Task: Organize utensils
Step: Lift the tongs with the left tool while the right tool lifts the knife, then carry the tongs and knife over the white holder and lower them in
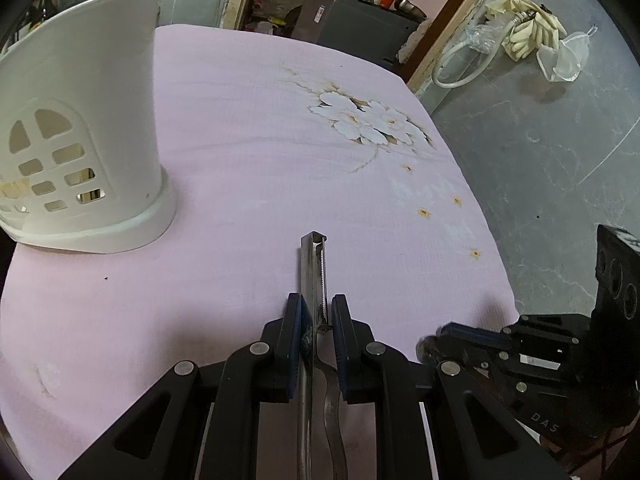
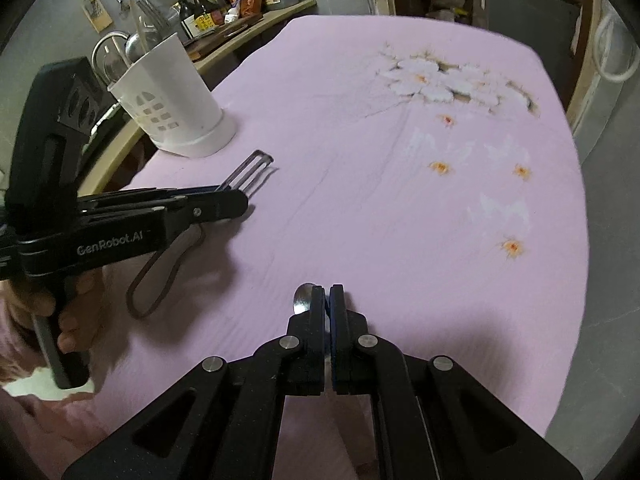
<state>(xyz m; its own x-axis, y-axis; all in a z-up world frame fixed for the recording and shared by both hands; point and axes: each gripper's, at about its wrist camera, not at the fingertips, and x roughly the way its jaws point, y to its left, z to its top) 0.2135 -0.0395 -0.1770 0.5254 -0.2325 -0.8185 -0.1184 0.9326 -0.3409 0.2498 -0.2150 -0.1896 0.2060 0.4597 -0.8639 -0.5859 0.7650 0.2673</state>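
My left gripper (image 1: 316, 312) is shut on a metal peeler (image 1: 314, 268), whose blade sticks out forward over the pink cloth; it also shows in the right wrist view (image 2: 250, 168), held above the table. A white slotted utensil holder (image 1: 80, 132) stands at the left, beyond and left of the peeler; it also shows in the right wrist view (image 2: 172, 100). My right gripper (image 2: 329, 300) is shut on a metal spoon (image 2: 304, 298), whose bowl peeks out left of the fingers. The right gripper also shows at the lower right of the left wrist view (image 1: 436, 344).
The table wears a pink cloth with a white flower print (image 2: 440, 80). A counter with bottles (image 2: 224, 0) and a sink runs behind the holder. Grey floor with a hose and bags (image 1: 532, 40) lies past the table's right edge.
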